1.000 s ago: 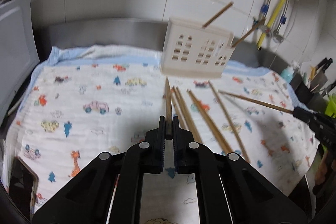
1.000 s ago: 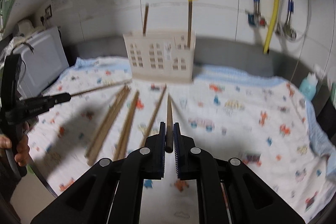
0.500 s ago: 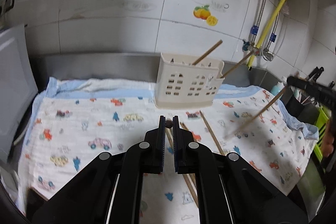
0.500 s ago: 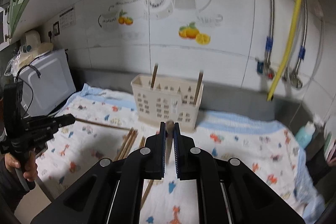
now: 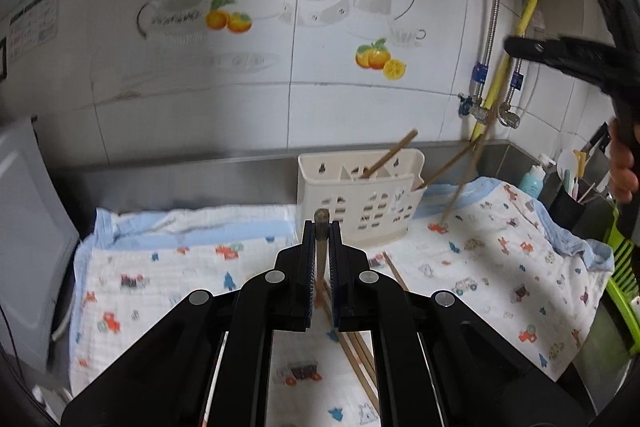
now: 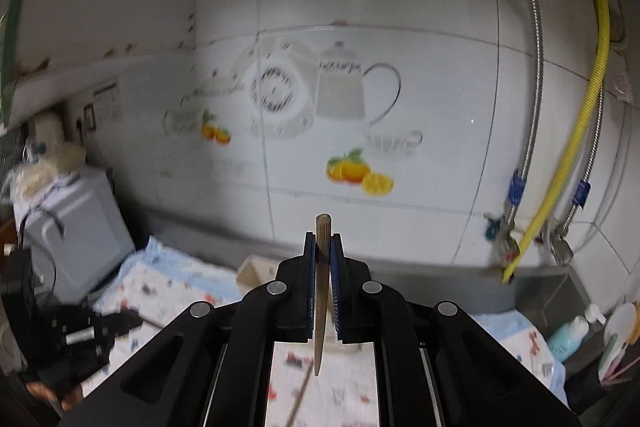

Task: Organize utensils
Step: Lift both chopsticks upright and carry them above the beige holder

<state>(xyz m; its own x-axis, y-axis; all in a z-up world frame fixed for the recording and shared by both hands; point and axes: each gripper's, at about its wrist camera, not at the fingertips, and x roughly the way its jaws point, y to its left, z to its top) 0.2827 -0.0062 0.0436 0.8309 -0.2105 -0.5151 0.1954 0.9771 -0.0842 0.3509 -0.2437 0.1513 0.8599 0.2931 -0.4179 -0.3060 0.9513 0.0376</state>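
Observation:
My left gripper [image 5: 321,227] is shut on a wooden chopstick [image 5: 321,247] that hangs down toward the cloth. A cream slotted utensil holder [image 5: 360,199] stands ahead by the wall with two chopsticks leaning in it. Several loose chopsticks [image 5: 356,347] lie on the cloth below my left gripper. My right gripper [image 6: 323,239] is shut on another chopstick [image 6: 321,291], held high and pointing down; the holder's rim [image 6: 256,269] peeks out beside its left jaw. The right gripper also shows at the upper right of the left wrist view [image 5: 520,47], with its chopstick [image 5: 460,187] slanting down.
A printed cloth [image 5: 168,279] covers the counter. A grey appliance [image 6: 76,235] stands at the left. Yellow and metal hoses [image 6: 560,167] run down the tiled wall on the right. A blue bottle [image 5: 532,183] and a dark cup of utensils [image 5: 568,203] stand at the right edge.
Both grippers have risen from the cloth and tilted up, each still holding its chopstick. The right gripper now sits higher, above the holder.

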